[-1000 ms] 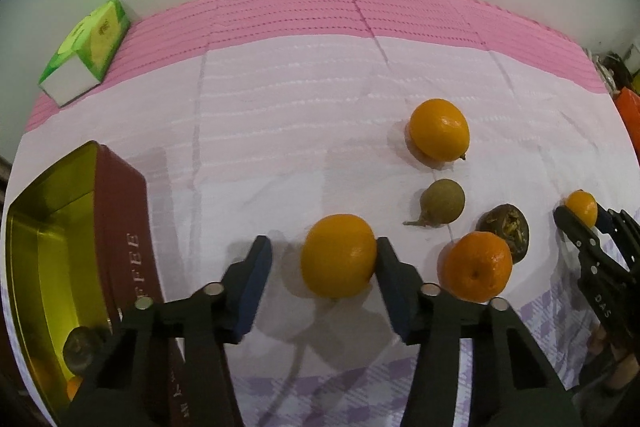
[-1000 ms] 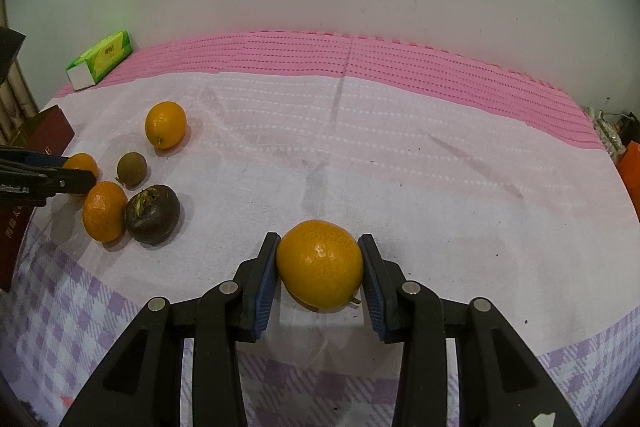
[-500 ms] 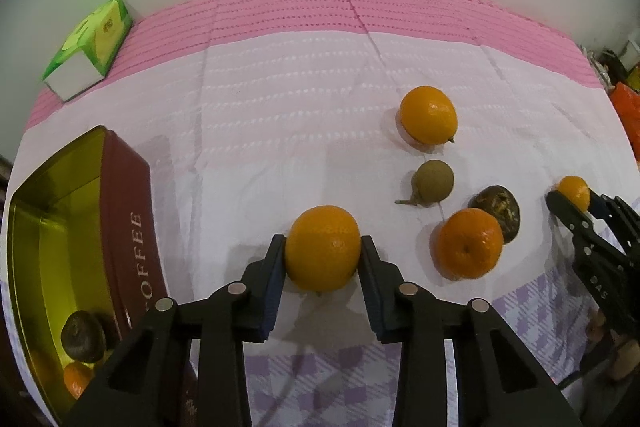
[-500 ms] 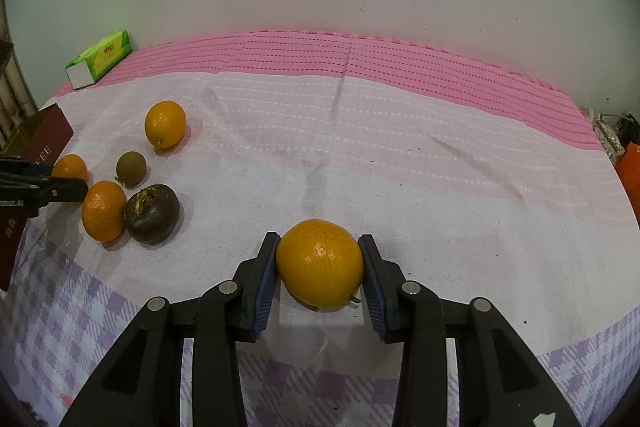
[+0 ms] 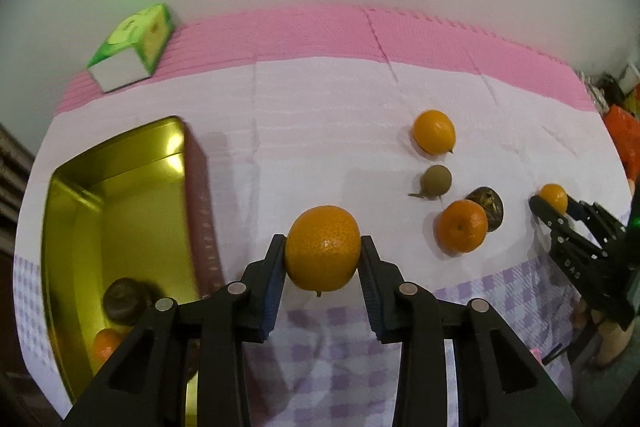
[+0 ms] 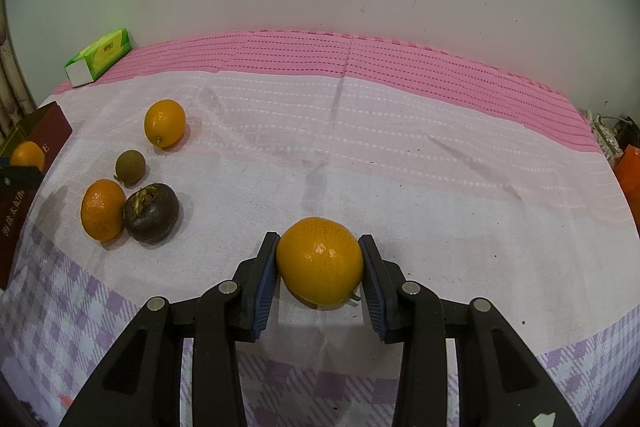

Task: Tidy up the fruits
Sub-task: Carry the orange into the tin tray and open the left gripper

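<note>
My left gripper is shut on an orange and holds it above the cloth, just right of the open gold tin. The tin holds a dark fruit and a small orange. My right gripper is shut on another orange, low over the cloth. It also shows in the left wrist view. On the cloth lie an orange, a small brown fruit, a mandarin and a dark purple fruit.
A green tissue box lies at the far left near the wall. The tin's dark red side shows at the left edge of the right wrist view. An orange bag sits at the table's right end.
My left gripper closed on the orange, lifted it and moved left toward the tin. My right gripper kept hold of its orange and stayed almost still.
</note>
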A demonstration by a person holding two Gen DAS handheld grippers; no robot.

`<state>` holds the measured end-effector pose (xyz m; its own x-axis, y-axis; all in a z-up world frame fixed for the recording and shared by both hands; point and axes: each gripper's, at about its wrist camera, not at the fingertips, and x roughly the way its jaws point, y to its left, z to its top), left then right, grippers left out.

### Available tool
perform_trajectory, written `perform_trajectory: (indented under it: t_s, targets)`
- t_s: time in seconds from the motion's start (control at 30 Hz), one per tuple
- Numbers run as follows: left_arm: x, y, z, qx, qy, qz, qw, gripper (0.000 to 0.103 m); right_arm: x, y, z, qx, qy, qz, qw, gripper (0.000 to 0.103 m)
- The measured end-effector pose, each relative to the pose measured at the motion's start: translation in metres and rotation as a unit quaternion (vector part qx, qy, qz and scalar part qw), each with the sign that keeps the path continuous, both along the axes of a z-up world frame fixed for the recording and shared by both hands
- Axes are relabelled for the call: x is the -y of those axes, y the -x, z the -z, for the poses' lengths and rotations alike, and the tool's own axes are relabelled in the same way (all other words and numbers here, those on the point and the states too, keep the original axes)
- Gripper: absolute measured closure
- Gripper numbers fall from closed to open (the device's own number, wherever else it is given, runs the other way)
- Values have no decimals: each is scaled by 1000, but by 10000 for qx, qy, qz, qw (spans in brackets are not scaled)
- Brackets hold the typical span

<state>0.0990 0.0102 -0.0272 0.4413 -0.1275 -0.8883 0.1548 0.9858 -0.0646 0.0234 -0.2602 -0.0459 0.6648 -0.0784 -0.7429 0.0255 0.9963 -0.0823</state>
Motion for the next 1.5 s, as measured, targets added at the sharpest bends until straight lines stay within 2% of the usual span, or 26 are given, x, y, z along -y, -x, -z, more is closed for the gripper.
perform_trajectory:
  t_s: [0.2, 0.37, 0.67, 0.93, 1.5]
  targets:
    - [-29, 11, -15, 172, 31, -260, 9995, 67, 0, -1, 0, -1, 28, -5, 10000, 67]
    - [-57, 18, -23, 311, -142, -520, 9981, 67, -1, -2, 0, -1, 57, -8, 10000, 67]
    - [-118, 15, -13, 256, -298, -1206, 9919, 67, -2, -3, 1, -1, 96, -15, 10000, 67]
    - [-154, 12, -2, 90, -324, -1558, 9872, 67, -2, -4, 0, 1, 128, -20, 9999, 66]
    - [-180, 11, 21, -218, -264, -1832, 9825, 66, -2, -4, 0, 2, 140, -17, 9999, 65]
